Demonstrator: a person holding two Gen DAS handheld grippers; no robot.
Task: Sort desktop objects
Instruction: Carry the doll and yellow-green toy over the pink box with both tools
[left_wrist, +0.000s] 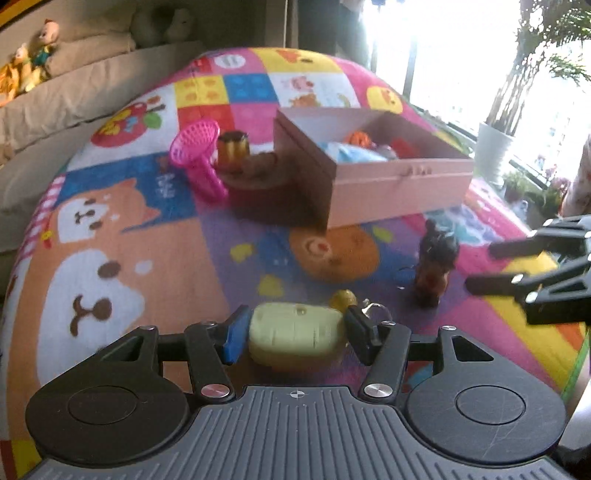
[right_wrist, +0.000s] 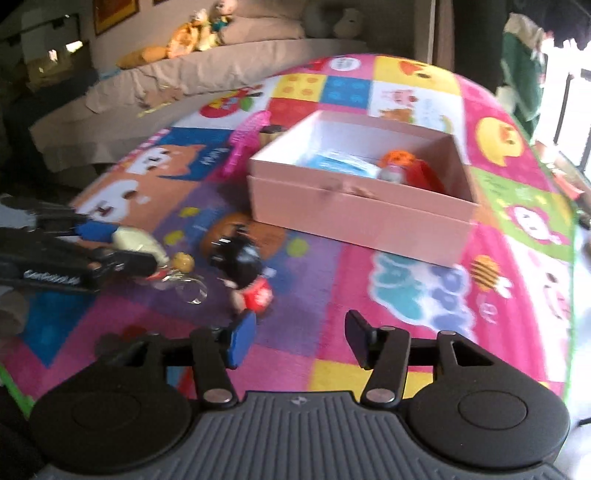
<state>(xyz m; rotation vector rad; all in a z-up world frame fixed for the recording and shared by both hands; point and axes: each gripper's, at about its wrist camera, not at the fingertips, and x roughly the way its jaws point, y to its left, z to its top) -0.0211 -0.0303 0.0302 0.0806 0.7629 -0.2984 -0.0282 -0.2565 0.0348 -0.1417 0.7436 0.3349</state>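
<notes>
My left gripper (left_wrist: 295, 334) is shut on a pale yellow-green toy (left_wrist: 293, 332) with a keyring and a yellow bead (left_wrist: 342, 298) at its far end; it also shows in the right wrist view (right_wrist: 138, 242). A small black-haired doll in red (left_wrist: 434, 266) stands on the mat to the right (right_wrist: 245, 275). My right gripper (right_wrist: 299, 338) is open and empty, just right of the doll; it shows at the right edge of the left view (left_wrist: 480, 267). An open pink box (right_wrist: 365, 206) with several toys inside sits beyond.
A pink toy strainer (left_wrist: 199, 158) and an amber jar (left_wrist: 232, 149) lie left of the box (left_wrist: 399, 184). All sit on a colourful patchwork play mat (left_wrist: 147, 229). A beige sofa with plush toys (right_wrist: 192, 33) stands behind; a white plant pot (left_wrist: 493, 147) is far right.
</notes>
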